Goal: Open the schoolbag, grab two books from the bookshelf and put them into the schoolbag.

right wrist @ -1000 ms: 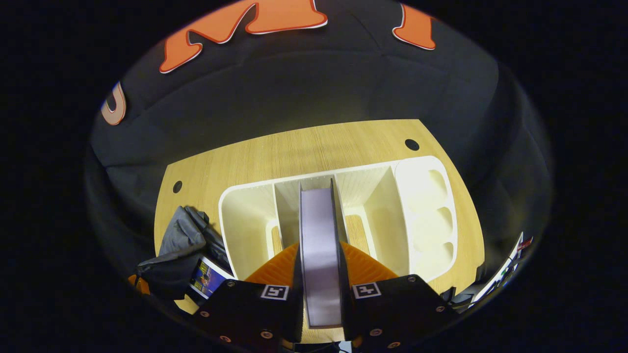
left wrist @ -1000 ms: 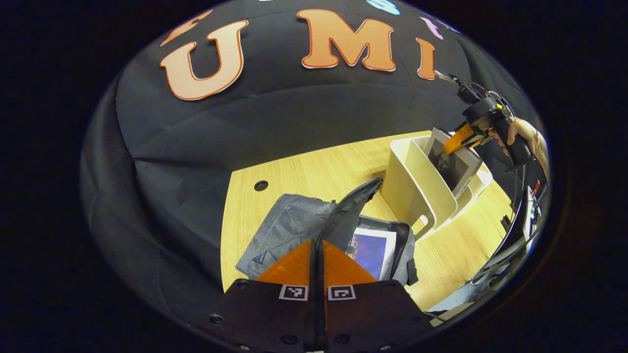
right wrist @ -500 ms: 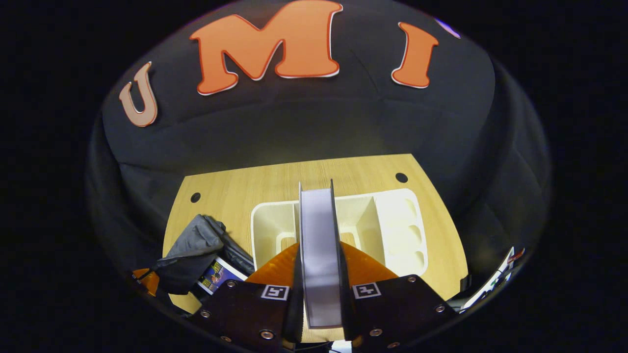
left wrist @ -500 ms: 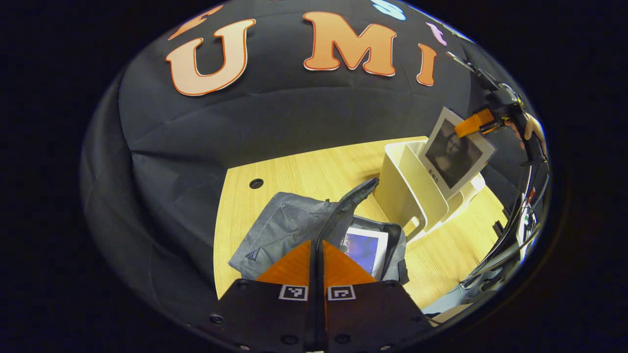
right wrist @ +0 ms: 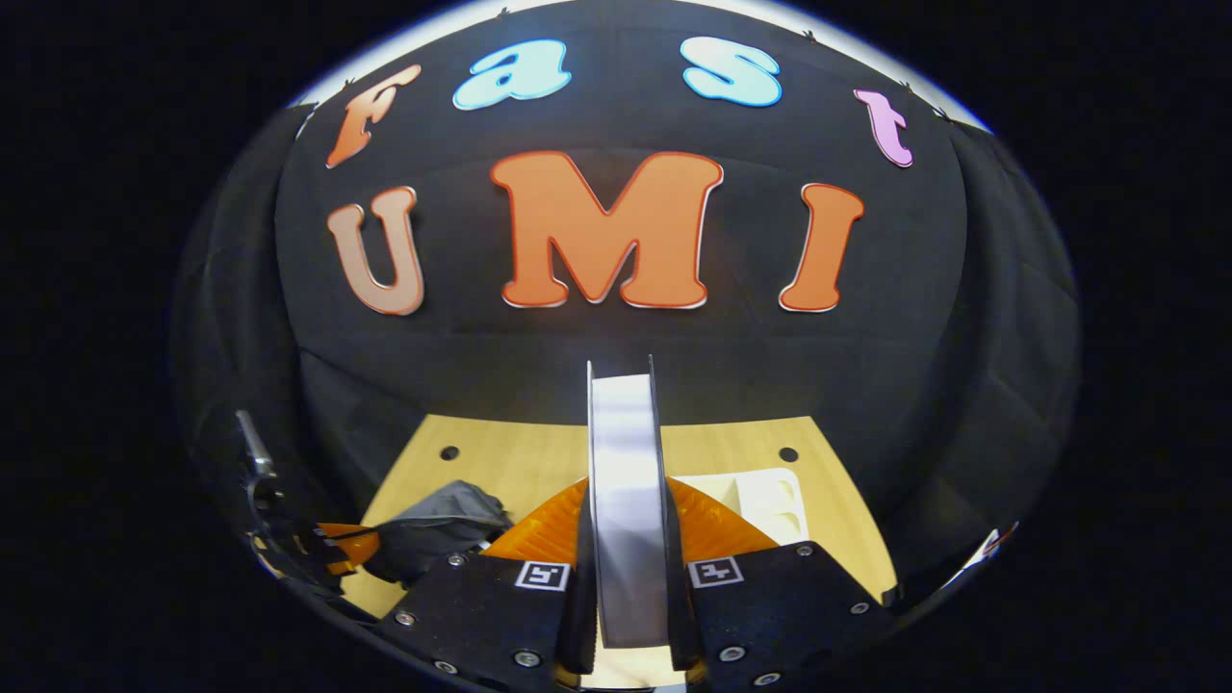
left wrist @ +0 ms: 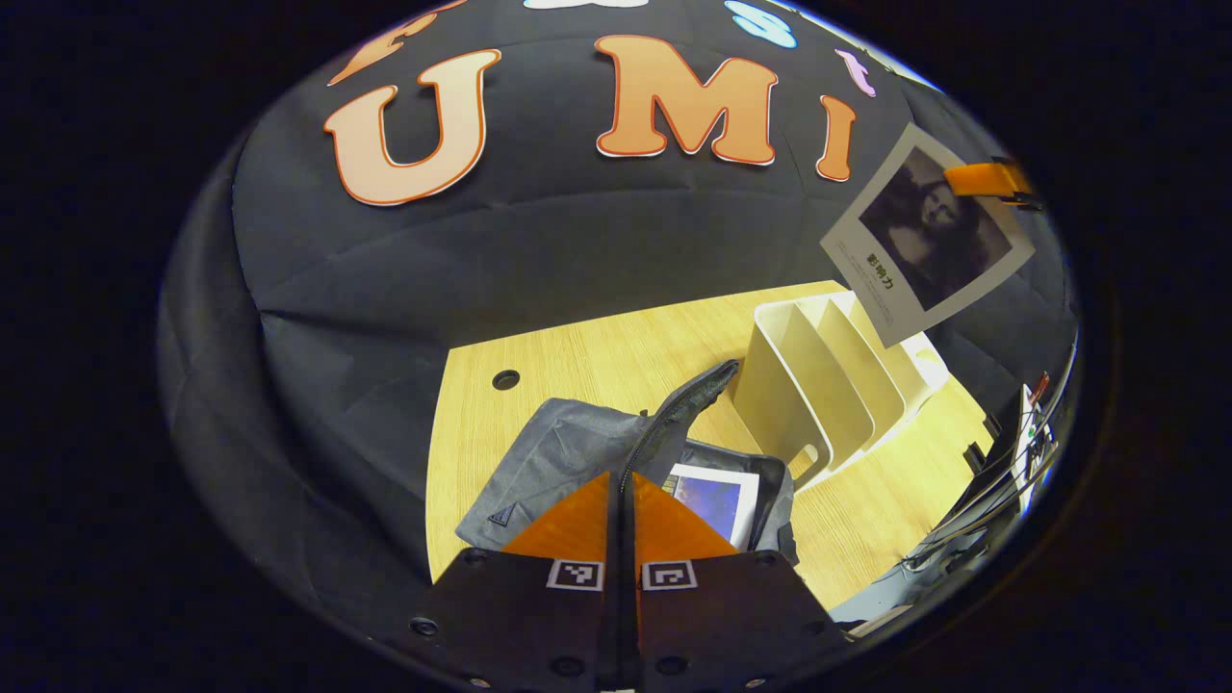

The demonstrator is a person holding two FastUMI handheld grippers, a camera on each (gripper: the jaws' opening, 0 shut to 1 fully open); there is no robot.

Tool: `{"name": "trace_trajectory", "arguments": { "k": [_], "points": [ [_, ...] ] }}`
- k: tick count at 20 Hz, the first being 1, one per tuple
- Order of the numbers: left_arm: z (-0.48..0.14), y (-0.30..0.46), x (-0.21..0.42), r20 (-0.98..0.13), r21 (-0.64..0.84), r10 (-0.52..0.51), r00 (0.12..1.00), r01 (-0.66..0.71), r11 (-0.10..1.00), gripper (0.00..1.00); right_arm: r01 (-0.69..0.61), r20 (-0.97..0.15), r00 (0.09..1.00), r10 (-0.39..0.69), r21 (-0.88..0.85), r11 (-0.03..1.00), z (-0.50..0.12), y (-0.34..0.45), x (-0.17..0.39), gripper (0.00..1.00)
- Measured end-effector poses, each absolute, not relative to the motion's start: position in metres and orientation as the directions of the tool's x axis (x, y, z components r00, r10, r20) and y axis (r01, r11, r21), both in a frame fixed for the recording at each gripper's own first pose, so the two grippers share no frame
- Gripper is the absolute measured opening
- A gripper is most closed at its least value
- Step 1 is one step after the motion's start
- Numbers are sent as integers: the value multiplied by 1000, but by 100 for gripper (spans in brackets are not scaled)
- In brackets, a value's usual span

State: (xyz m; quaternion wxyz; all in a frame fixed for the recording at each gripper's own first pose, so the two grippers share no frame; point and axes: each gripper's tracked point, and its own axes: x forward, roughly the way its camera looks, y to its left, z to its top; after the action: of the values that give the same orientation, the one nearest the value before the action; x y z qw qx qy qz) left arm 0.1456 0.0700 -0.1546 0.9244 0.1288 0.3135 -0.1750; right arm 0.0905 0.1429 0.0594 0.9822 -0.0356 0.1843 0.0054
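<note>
The grey schoolbag (left wrist: 568, 452) lies open on the wooden table (left wrist: 597, 346). A blue-covered book (left wrist: 717, 499) sits inside it. My left gripper (left wrist: 622, 493) is shut on the bag's raised zipper flap (left wrist: 688, 399) and holds it up. A white-bordered book with a dark portrait cover (left wrist: 929, 236) hangs in the air above the white bookshelf (left wrist: 818, 385); my right gripper (left wrist: 982, 178) pinches its top corner. In the right gripper view the book's page edge (right wrist: 626, 481) stands upright between the fingers of my right gripper (right wrist: 626, 500), with the bag (right wrist: 438, 525) low at the left and the shelf (right wrist: 770, 496) below.
The shelf's slots stand without books, to the right of the bag. Round cable holes (left wrist: 505, 379) pierce the tabletop near the back wall. Cables and gear (left wrist: 1001, 472) crowd the table's right edge. The left gripper (right wrist: 337, 544) shows by the bag.
My right gripper has lifted the portrait book up out of the shelf slot and high above it. The left gripper has kept hold of the bag's flap, almost still.
</note>
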Motion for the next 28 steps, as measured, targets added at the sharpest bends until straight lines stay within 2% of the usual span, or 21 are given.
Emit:
{"name": "trace_trajectory", "arguments": {
  "k": [4,6,7,11,16,18,22,24,28],
  "points": [
    [-149,70,156,-621,158,-224,751,400,903,1,-145,-345,920,183,133,980,53,188,58,30],
    [-145,71,160,-616,169,-215,758,394,904,0,-166,-379,891,252,244,955,31,201,52,30],
    [-143,72,163,-613,170,-212,761,390,905,0,-158,-393,877,274,303,940,14,202,37,30],
    [-134,81,176,-599,207,-172,782,358,910,1,-60,-459,812,362,550,833,-69,207,40,30],
    [-123,81,183,-591,235,-165,790,365,901,0,114,-525,769,364,674,730,-175,201,58,29],
    [-119,77,184,-587,246,-168,792,372,895,1,146,-514,763,392,728,670,-202,208,59,29],
    [-111,68,180,-576,294,-168,800,395,870,1,212,-443,777,447,853,476,-231,240,74,29],
    [-104,58,176,-556,346,-178,812,420,839,0,214,-431,785,445,863,458,-246,256,83,29],
    [-92,36,170,-528,375,-219,821,457,807,1,191,-434,779,452,851,488,-251,299,100,30]
  ]
}}
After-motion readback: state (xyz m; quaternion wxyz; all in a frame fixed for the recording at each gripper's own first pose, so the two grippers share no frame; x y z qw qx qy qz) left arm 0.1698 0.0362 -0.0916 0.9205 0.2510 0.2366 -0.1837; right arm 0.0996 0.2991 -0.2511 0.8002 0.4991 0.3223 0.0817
